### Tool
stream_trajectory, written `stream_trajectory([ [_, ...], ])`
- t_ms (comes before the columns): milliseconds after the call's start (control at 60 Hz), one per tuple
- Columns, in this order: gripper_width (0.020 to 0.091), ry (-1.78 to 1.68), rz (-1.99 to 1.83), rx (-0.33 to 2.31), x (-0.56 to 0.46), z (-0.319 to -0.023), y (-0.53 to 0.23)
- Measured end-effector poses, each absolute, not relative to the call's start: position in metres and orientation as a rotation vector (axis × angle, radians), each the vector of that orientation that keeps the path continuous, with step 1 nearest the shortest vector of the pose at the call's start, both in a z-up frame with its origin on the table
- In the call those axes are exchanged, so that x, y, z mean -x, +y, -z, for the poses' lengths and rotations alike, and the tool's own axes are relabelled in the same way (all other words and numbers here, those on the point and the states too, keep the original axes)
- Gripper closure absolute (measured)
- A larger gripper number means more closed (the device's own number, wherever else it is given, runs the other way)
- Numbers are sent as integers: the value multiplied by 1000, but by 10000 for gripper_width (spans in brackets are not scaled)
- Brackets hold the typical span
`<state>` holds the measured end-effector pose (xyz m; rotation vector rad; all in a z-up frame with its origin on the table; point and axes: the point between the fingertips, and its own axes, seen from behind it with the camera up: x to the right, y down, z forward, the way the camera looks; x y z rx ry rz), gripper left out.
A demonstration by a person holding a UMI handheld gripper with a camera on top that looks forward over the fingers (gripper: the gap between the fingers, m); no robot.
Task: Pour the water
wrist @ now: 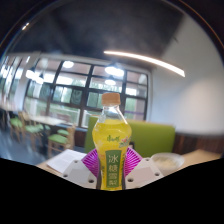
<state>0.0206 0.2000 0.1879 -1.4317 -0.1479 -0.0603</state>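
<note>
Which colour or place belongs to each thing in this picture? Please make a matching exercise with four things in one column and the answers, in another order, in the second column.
Things:
1. bottle cap
2. bottle
3. bench behind the bottle
4. light strip

Colours or places:
A. green
B. orange
C. between the two pink pads of the claw, which press on its label
D. overhead, on the ceiling

Right pairs: 1-B, 2-C, 3-A, 4-D.
</note>
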Motion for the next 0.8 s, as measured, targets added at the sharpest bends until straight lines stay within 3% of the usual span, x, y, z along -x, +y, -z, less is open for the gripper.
stream_trajectory([
  [83, 834, -62, -108, 1501, -22, -148, 209],
  [167, 832, -61, -100, 1533, -28, -129, 211],
  [400, 820, -97, -69, 1646, -35, -101, 199],
  [550, 813, -72, -58, 1624, -45, -105, 194],
  [600, 776, -62, -67, 1616, -44, -104, 197],
  [733, 552, -21, -85, 1673, -43, -91, 195],
  [800, 290, 3, -109, 1707, -42, -89, 183],
])
